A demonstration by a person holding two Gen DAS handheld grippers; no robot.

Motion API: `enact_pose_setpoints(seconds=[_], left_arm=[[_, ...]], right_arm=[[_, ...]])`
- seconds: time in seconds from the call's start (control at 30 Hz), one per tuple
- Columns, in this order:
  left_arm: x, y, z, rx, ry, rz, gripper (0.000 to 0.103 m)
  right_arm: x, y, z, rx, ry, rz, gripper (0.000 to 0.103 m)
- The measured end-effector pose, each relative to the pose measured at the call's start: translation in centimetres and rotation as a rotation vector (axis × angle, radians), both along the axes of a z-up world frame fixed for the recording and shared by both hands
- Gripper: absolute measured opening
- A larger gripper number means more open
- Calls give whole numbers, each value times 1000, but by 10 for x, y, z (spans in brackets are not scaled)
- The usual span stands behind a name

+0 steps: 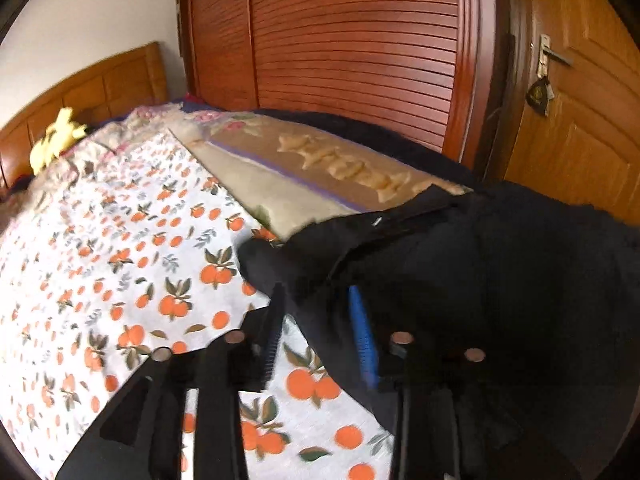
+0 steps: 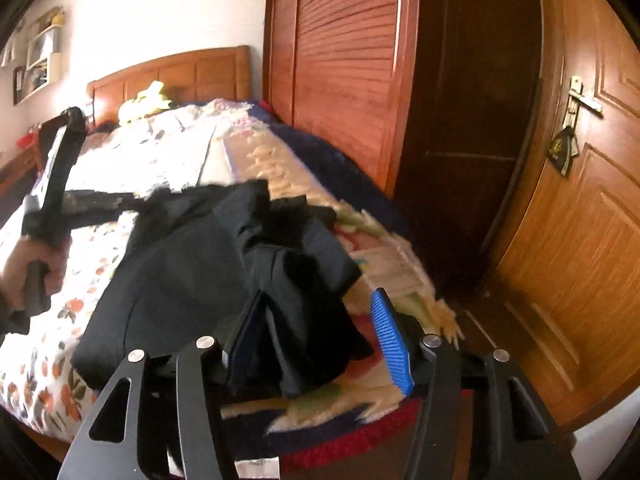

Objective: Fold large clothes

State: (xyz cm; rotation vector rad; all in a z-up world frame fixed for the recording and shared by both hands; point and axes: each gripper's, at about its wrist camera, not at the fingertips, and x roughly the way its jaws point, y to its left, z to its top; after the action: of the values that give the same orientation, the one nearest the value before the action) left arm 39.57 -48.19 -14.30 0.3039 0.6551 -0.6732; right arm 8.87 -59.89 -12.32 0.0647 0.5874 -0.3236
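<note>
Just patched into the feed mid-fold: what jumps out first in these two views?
The black garment lies bunched across the bed, dark against the orange-print sheet. Both claws stand open at its edges: the right claw with a fold of cloth between its fingers, the left claw beside the hem. Behind the bed rises a red-brown louvred wardrobe.

Black gripper frames (image 2: 316,332), blue ribbed pads (image 2: 390,340), silver screws (image 2: 206,342)

Soft daylight, strong fisheye bending with dark corners, motion blur throughout, black garment (image 2: 192,264) swallowing detail.
</note>
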Motion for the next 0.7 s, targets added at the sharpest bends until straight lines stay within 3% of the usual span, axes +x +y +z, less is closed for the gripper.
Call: enact_pose_setpoints(seconds=[0.07,0.3,0.4,0.5,0.7], left_arm=[[-8,8,0,7,-10,-4,48],[-51,51,17,-39,-71,-5,100],[-69,71,22,-60,-76,-20,101],[-84,91,27,-73,-67,-15,101],[-113,133,39,-98,-82,8,101]], right_arm=[[2,5,8,-24,-20,8,52],[26,35,31,-88,-71,53,41],[34,45,31,-75,-77,96,34],[49,49,19,-41,-28,138,34],[58,24,-16,3,53,54,26]])
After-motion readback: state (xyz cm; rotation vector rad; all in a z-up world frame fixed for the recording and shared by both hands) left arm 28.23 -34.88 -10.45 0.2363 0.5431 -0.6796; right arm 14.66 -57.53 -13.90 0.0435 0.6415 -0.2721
